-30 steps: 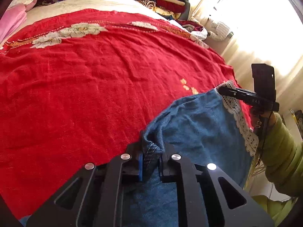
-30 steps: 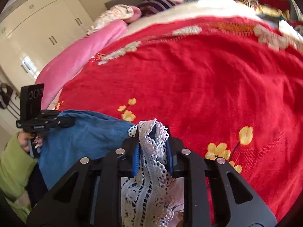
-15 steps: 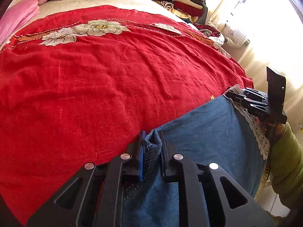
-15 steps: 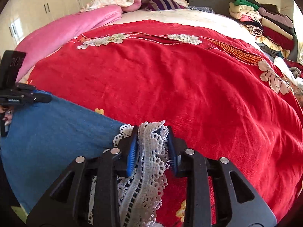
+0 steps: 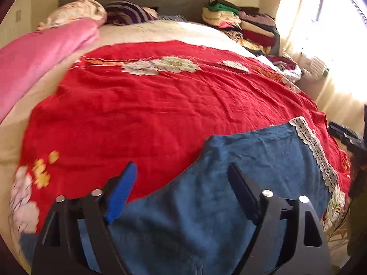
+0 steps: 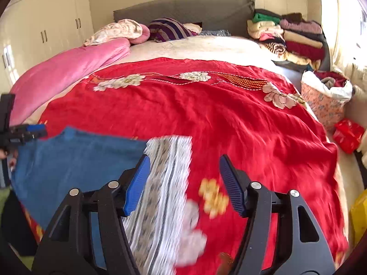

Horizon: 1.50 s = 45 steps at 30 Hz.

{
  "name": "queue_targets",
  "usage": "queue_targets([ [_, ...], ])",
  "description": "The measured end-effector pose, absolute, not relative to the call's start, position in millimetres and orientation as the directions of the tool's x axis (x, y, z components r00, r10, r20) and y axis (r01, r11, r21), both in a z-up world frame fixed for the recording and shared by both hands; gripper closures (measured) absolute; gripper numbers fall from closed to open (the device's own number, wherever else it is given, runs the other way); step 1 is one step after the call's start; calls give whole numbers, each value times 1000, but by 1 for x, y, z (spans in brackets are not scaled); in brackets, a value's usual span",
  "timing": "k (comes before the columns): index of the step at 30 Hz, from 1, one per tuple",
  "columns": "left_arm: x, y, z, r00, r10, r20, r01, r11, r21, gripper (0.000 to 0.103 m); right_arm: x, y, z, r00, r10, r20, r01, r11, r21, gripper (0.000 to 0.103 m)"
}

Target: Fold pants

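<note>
The blue pants (image 5: 240,171) lie spread on the near edge of the red bedspread (image 5: 149,114), lace hem (image 6: 165,183) rightward. Both grippers' jaws gape, empty. Judging so, folding is barely begun.

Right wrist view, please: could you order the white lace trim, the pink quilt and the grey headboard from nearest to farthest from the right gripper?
1. White lace trim on the blue denim pants, just ahead of the right gripper, left of centre.
2. Pink quilt, along the bed's left side.
3. Grey headboard, at the far end.
</note>
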<state>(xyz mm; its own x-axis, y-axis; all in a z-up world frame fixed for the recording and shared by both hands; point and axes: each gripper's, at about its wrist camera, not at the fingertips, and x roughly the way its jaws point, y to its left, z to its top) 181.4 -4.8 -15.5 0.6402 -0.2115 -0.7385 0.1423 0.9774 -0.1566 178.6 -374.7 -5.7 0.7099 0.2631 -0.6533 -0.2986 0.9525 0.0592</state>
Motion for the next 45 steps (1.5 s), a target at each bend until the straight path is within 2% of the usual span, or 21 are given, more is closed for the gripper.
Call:
queue_targets([
  [2,164,6,-9,657,-203,-726,120,979,-165,15,155,-370,-7,714,267,-647,-312,949,47,45],
  [6,122,23,-1,700,-119,-704,40,991,-128,13,128,-355,-18,697,288,-657,-329,942,63,41],
  [8,105,34,1,708,-52,-704,-21,995,-94,5,122,-348,-24,688,289,-666,-336,940,61,40],
  [13,83,50,7,699,41,-714,-92,995,-33,5,113,-324,-28,680,306,-666,-376,926,41,37],
  [16,77,42,5,697,-5,-717,-54,997,-59,5,108,-312,-23,687,321,-652,-403,915,26,32],
  [20,86,12,-1,677,-169,-716,68,984,-168,6,106,-298,-23,676,337,-655,-425,905,27,31],
  [21,89,6,-3,671,-173,-721,83,984,-159,6,107,-295,-24,671,335,-661,-430,903,21,31],
  [23,103,-8,-13,647,-133,-751,96,991,-93,6,108,-291,-27,665,332,-669,-435,901,15,30],
  [26,122,-10,-34,588,-114,-800,90,993,-75,6,116,-291,-36,639,325,-697,-424,905,34,29],
  [28,126,-3,-53,530,-16,-848,37,999,4,6,123,-294,-49,615,278,-738,-389,921,22,28],
  [29,125,4,-59,516,-17,-857,23,1000,-6,5,127,-298,-57,598,234,-767,-359,933,5,28],
  [32,117,16,-56,531,-61,-845,5,998,-69,6,127,-307,-69,584,237,-776,-348,937,24,28],
  [39,115,19,-54,543,-71,-837,9,997,-79,6,126,-306,-68,581,242,-777,-346,938,33,28],
  [45,92,10,-28,573,-78,-816,33,997,-72,6,104,-312,-33,645,271,-714,-348,937,42,22],
])
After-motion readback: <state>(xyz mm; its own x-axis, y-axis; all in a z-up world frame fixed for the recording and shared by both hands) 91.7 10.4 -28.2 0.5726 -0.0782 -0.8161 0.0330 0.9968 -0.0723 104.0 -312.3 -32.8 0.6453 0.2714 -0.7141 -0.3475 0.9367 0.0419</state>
